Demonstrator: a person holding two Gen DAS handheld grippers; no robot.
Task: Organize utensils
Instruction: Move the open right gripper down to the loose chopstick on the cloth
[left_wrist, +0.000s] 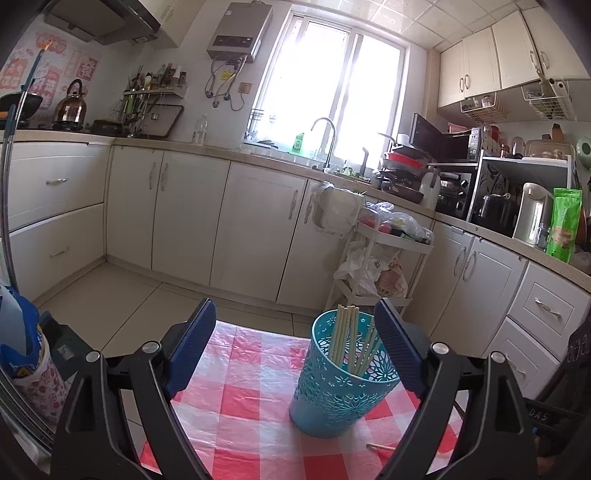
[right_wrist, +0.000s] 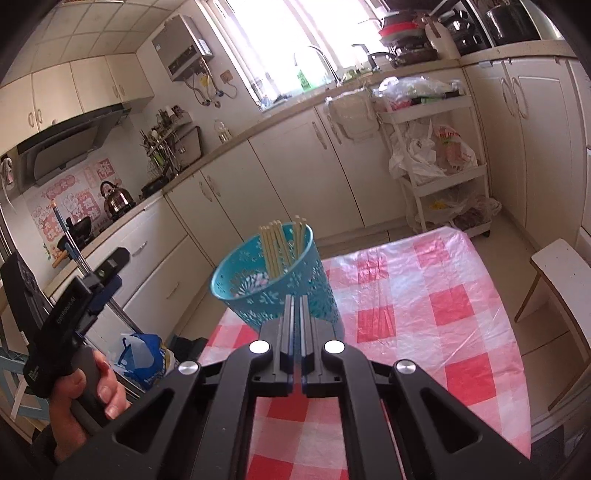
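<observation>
Most done: chopsticks (left_wrist: 347, 338) stand in the cup (left_wrist: 334, 391), a bundle leaning on its far wall.
Left over: one chopstick (left_wrist: 380, 447) lies on the cloth (left_wrist: 240, 406), just right of the cup's base, low between the left gripper's (left_wrist: 295, 332) fingers.
Left gripper: jaws wide apart, empty; the cup sits near its right finger.
Right gripper (right_wrist: 297, 306): jaws nearly together, nothing visible between them; the cup is just ahead of the tips.
Judgement: one pickup and drop remain, likely.
</observation>
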